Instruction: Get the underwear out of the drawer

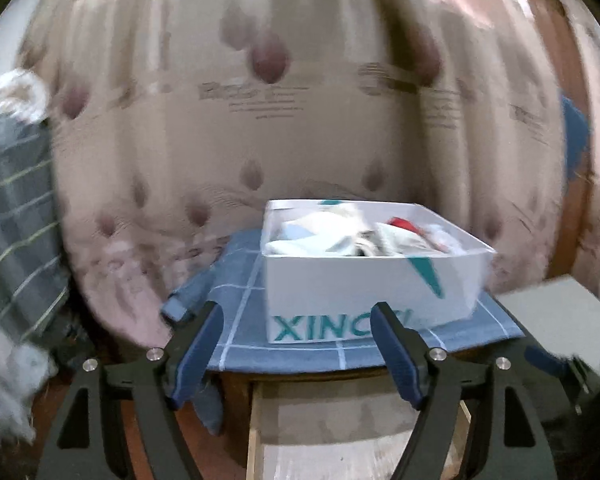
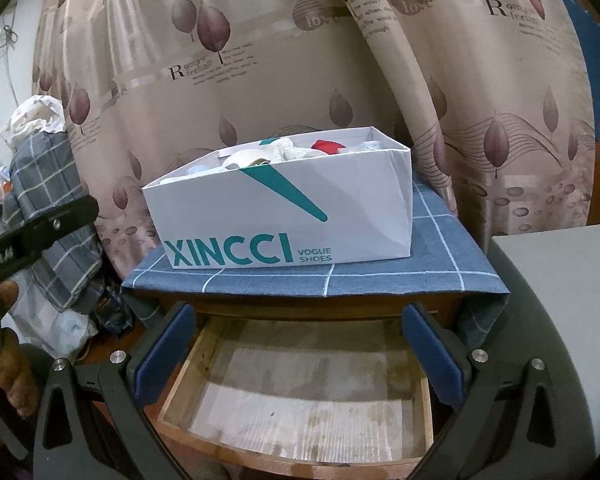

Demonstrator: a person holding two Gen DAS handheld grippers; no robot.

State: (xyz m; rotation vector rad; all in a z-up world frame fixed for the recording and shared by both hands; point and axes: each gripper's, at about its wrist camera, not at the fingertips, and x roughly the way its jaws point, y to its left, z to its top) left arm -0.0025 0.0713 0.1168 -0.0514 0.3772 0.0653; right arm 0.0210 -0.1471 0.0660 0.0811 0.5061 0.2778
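Fingers (image 2: 180,344) of the right gripper (image 2: 296,344) are spread wide and hold nothing; those of the left gripper (image 1: 300,344) are likewise parted and empty. Directly below both, the drawer (image 2: 300,400) is pulled out and looks bare. Folded garments (image 2: 284,154), presumably the underwear, are seen inside the white shoebox (image 2: 292,220) above and beyond the drawer. Neither hand is judged clearly nearer.

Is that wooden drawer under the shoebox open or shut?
Open: the drawer is pulled out, its bare wooden bottom showing with nothing visible inside.
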